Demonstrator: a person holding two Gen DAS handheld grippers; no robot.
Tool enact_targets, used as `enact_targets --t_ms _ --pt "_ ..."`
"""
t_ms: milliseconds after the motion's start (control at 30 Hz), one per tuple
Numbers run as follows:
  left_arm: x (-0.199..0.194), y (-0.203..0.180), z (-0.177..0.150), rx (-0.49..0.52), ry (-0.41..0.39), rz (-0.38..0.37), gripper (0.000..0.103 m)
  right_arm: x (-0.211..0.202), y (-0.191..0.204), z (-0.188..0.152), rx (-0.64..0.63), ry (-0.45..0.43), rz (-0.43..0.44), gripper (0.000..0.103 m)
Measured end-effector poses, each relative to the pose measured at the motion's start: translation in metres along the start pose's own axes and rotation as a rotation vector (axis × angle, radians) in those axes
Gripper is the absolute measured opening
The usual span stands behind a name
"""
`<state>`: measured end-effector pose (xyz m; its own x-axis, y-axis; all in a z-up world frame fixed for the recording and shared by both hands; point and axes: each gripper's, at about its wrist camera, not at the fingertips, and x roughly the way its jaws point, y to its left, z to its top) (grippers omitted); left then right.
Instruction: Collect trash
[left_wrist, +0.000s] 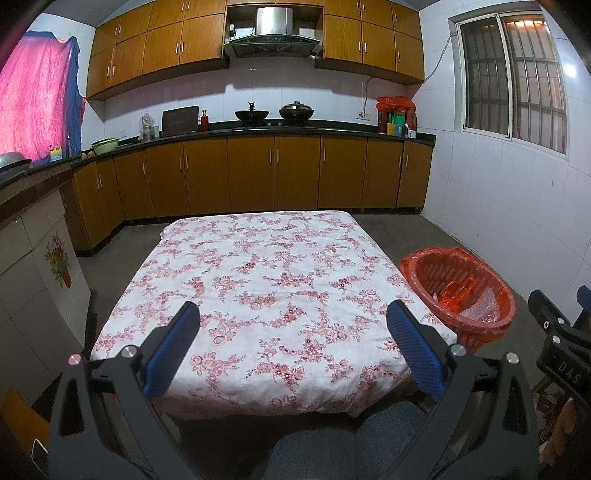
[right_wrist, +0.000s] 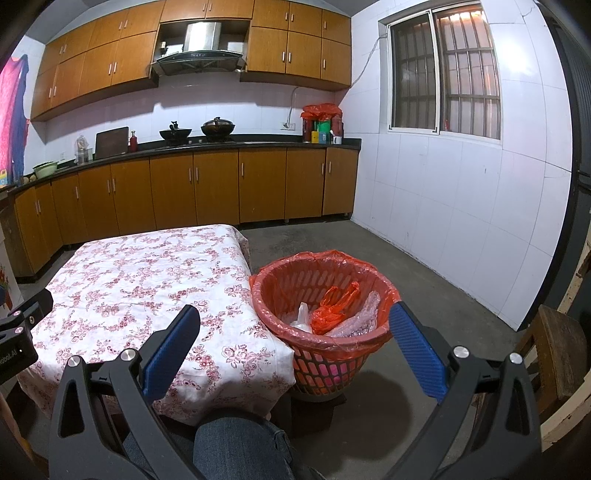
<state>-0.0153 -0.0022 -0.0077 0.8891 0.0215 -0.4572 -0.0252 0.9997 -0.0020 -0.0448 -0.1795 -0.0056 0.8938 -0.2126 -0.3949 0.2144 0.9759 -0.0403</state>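
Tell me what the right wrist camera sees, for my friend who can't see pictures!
An open blue-padded claw hovers over an orange basket lined with a red bag, holding crumpled plastic trash. The basket stands on the floor beside a table with a floral cloth, in a kitchen with wooden cabinets.

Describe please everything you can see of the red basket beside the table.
The red basket is round, of slotted plastic as it looks, and widens toward the rim. A thin orange-red plastic bag lines it and folds out over the rim. It stands upright on a low dark base on the concrete floor, close against the corner of the floral tablecloth. Inside lie a crumpled orange bag, a white piece and some bubble wrap. No jaws touch it.
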Motion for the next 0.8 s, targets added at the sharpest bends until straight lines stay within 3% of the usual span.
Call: enact_targets --t_ms 800 --pt "0.0022 -0.0032 -0.0046 0.007 0.0 -0.002 0.099 -0.0005 0.0002 0.0002 0.001 0.003 0.0 0.101"
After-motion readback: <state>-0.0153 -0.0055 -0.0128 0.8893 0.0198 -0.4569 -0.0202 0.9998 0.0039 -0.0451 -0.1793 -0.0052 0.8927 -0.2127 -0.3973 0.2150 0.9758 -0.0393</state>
